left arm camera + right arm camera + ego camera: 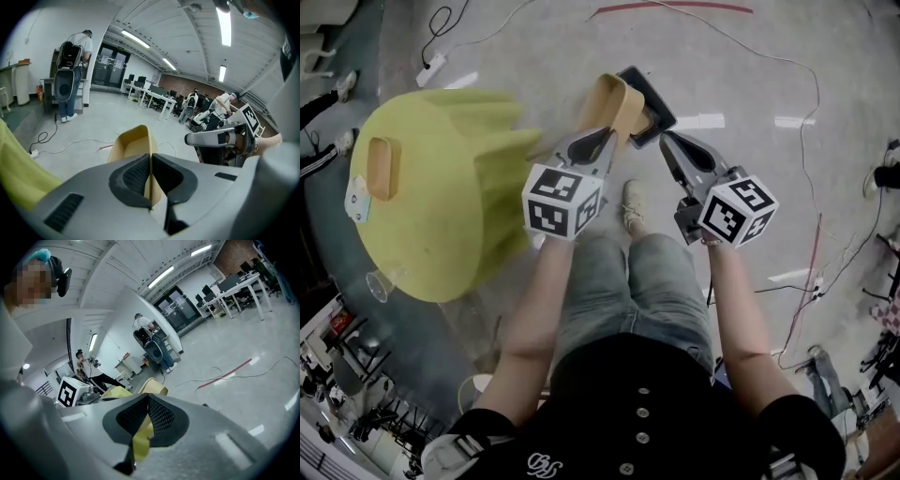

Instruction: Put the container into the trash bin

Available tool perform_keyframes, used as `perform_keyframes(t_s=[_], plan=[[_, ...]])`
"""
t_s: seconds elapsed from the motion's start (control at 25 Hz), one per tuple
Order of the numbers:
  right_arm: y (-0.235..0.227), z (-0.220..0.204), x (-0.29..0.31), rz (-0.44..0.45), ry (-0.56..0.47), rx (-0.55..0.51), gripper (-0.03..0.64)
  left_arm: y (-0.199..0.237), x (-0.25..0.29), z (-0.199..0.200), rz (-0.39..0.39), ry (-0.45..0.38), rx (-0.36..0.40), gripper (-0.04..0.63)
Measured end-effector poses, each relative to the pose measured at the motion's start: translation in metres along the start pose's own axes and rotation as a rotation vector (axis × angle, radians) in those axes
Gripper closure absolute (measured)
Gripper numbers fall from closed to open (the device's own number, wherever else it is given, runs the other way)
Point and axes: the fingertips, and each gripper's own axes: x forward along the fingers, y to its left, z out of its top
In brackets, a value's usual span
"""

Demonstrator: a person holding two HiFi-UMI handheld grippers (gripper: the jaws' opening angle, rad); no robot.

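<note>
Left claw (151,161) pinches one wall of the tan container (131,143) above the floor (750,56); right claw (148,399) is fully closed, yellow strip (140,441) showing beneath its pads (161,416). Edge-only hold may let the container pivot or slip early.

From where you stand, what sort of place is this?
Probably a big open-plan office or lab hall: rows of desks, ceiling strip lights, and cables trailing over the bare floor.
</note>
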Motion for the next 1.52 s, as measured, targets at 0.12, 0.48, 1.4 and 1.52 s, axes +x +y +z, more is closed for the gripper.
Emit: perform_keyframes(t_s=[0.12,0.48,1.4,1.52], plan=[[-0.019,-0.010,0.005,-0.010,0.010,0.024,0.614,0.004,0.020,-0.010,-0.008,0.028,-0.033,0.569],[-0.060,-0.040,0.019,-0.060,0.037,0.078,0.614,0.012,0.068,-0.032,-0.005,0.068,-0.068,0.569],[-0.132,-0.072,0.040,-0.120,0.063,0.135,0.614,0.037,0.159,-0.086,0.026,0.153,-0.248,0.568],[-0.139,-0.073,0.040,-0.141,0.061,0.140,0.614,0.043,0.165,-0.087,0.043,0.173,-0.206,0.568]])
